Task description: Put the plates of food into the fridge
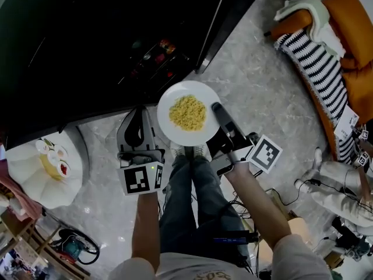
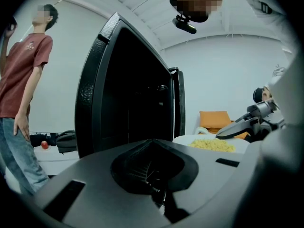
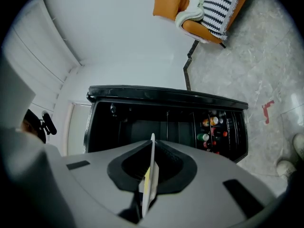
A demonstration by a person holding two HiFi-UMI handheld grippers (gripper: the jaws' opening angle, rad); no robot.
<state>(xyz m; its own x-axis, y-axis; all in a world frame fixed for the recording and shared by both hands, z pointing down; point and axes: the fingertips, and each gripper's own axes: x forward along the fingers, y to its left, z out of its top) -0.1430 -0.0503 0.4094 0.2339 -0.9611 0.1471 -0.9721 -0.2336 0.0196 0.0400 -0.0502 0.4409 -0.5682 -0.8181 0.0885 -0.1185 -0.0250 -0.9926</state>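
A: Entry, right gripper (image 1: 215, 111). State of the claw?

B: Clamped on the right rim of the white plate (image 1: 167, 101). The right gripper view shows the plate edge-on between the jaws. The plate carries a heap of yellow food (image 1: 187, 113).

A: Plate position?

B: In the air above the marble floor (image 1: 256, 74), level, just near of the open black fridge (image 1: 87, 34). The door shelf (image 1: 152, 60) with bottles lies just beyond its far edge.

A: Left gripper (image 1: 139, 114)?

B: Just left of the plate, apart from it. Jaws together with nothing between them, and pointing at the fridge.

A: Legible writing?

B: Only the black-and-white square markers on the two cubes, the left (image 1: 143, 178) and the right (image 1: 265, 153). The bottle labels are too small to read.

A: Surroundings?

B: A white scalloped table (image 1: 29, 185) with small food items stands near left. An orange sofa (image 1: 349, 16) with a striped cushion (image 1: 315, 63) stands far right. A person in a red shirt (image 2: 23, 75) shows in the left gripper view.
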